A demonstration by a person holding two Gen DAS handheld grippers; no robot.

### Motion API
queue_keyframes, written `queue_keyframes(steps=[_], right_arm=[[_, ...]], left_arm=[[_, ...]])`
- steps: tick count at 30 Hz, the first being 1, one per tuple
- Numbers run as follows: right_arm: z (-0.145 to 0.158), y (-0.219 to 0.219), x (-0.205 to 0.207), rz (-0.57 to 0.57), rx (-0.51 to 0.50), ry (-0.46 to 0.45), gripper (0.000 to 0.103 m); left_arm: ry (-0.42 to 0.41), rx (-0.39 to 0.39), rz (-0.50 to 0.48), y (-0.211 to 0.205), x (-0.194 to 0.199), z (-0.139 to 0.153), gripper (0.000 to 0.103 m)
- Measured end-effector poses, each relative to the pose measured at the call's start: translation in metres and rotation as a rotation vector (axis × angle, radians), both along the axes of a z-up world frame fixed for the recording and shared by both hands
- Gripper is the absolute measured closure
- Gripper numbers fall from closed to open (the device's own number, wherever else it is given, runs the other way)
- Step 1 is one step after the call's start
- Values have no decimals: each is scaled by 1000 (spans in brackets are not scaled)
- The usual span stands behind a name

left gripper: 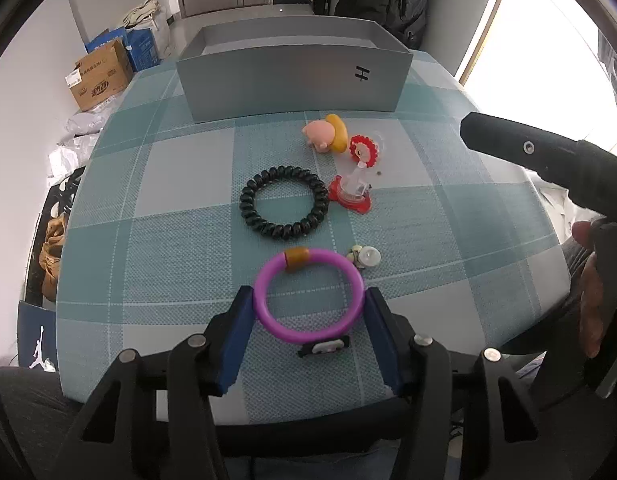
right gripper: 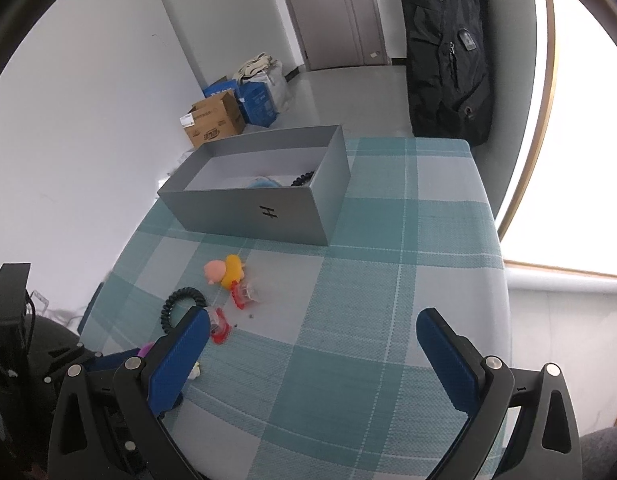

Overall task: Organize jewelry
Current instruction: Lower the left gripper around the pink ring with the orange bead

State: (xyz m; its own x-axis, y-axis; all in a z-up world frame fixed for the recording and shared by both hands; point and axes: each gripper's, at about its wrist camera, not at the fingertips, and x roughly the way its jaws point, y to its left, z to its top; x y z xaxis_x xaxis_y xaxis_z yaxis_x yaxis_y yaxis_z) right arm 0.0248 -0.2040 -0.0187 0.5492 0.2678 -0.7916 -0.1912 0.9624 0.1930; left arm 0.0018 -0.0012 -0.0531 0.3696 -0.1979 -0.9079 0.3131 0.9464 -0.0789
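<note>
The left tongs (left gripper: 308, 312) seem clamped on the purple ring (left gripper: 308, 294) lying on the tabletop (left gripper: 428, 220), so lift it straight before the grey box (left gripper: 294, 80), while the right tongs (right gripper: 312, 356) stand apart, empty.

free: right half of tablecloth (right gripper: 388, 300) | blocked: grey box (right gripper: 260, 212) at back
</note>
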Motion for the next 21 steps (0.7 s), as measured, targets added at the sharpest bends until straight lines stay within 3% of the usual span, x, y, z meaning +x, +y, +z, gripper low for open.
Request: queue_keyframes(steps=[7,15,21], right_arm=[[-3,-2,1,-7,1,14,0],[-4,-4,2,-15,4,20,0],[-6,-7,2,-19,27,28,0]], left_arm=[[6,-23,-12,3,-1,1,56],[48,-157,49,21,6,3,56],[0,-238,98,33,2,18,56]])
